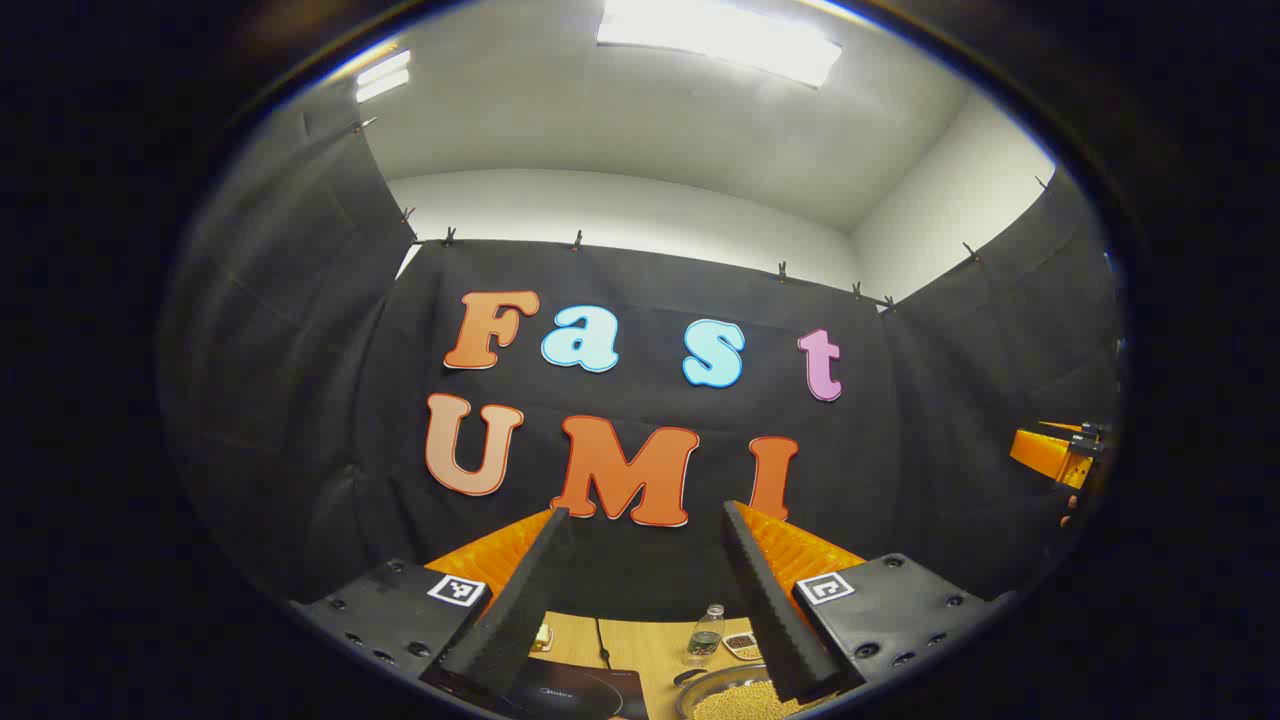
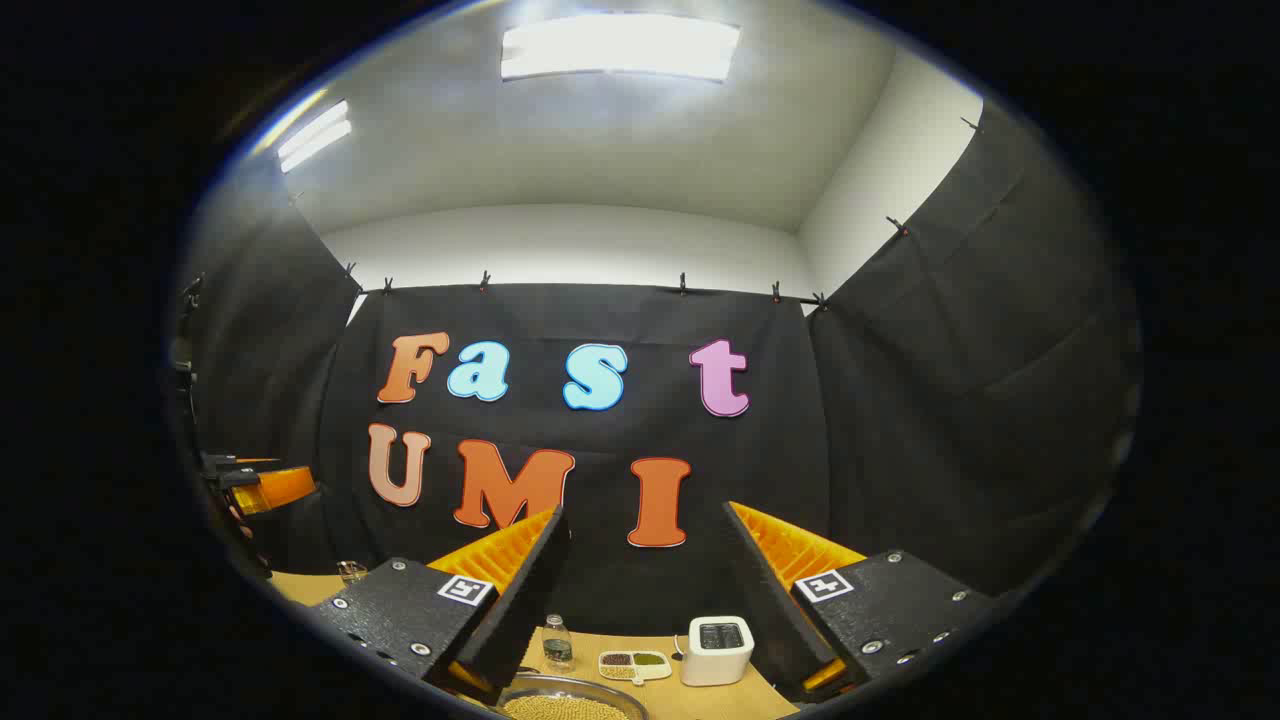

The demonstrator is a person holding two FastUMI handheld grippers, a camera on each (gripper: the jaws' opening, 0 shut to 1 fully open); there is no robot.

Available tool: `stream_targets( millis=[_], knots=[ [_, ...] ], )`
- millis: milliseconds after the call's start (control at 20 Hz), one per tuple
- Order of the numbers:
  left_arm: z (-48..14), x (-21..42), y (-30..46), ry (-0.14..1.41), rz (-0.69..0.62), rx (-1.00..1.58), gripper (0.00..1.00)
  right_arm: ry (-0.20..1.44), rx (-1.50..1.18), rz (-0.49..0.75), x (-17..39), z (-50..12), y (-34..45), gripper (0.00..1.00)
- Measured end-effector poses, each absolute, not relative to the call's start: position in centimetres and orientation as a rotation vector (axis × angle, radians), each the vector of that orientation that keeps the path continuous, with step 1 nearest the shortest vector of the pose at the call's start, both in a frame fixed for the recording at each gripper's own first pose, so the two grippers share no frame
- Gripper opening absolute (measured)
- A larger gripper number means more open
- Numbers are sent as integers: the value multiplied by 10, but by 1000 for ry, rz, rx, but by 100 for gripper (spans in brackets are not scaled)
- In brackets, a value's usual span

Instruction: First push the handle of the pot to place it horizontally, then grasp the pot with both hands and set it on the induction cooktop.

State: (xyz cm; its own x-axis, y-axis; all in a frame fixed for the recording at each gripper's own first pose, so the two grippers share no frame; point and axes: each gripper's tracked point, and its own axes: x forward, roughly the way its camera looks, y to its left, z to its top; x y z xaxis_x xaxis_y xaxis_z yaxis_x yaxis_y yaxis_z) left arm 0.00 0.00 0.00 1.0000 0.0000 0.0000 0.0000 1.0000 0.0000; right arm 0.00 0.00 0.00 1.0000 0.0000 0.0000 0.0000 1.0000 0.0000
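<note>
Wooden tabletop (image 1: 655, 650) sits low in both views, w/ both grippers raised and tilted up toward the booth wall and ceiling lights.

Left gripper (image 1: 645, 600): fingers spread wide, nothing between them, clear of everything. Below them in the left gripper view, the induction cooktop (image 1: 570, 690), dark and glossy, lies at the bottom edge, a thin cord running back from it. Just right of it is the pot (image 1: 735, 695), a metal pan holding pale beans, partly hidden behind the right-side finger; a dark bit at its left rim may be the handle, can't tell its direction. Behind the pot: a small clear bottle (image 1: 706, 634) and a small dish of grains (image 1: 742, 645). Right gripper shows at far right edge of that view (image 1: 1060, 455), apart from the table items.

Right gripper (image 2: 645, 600): fingers also wide apart, empty. Right gripper view has the pot (image 2: 570, 700) at bottom centre, between the fingers but well below them, no contact. Behind it the bottle (image 2: 557, 643), a divided dish of grains (image 2: 634, 663), and a white toaster (image 2: 716, 650) just right of the dish. Left gripper appears at the far left (image 2: 262, 488), held above the tabletop.
</note>
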Motion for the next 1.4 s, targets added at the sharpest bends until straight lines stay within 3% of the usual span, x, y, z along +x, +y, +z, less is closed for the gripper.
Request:
stream_targets(
  millis=[1100,1400],
  knots=[
    [-13,2,13,10,31,-21,97,26,-9,75,13,-20,32,94],
    [-17,4,23,3,54,-12,98,97,30,61,2,-50,26,95]
  ],
)
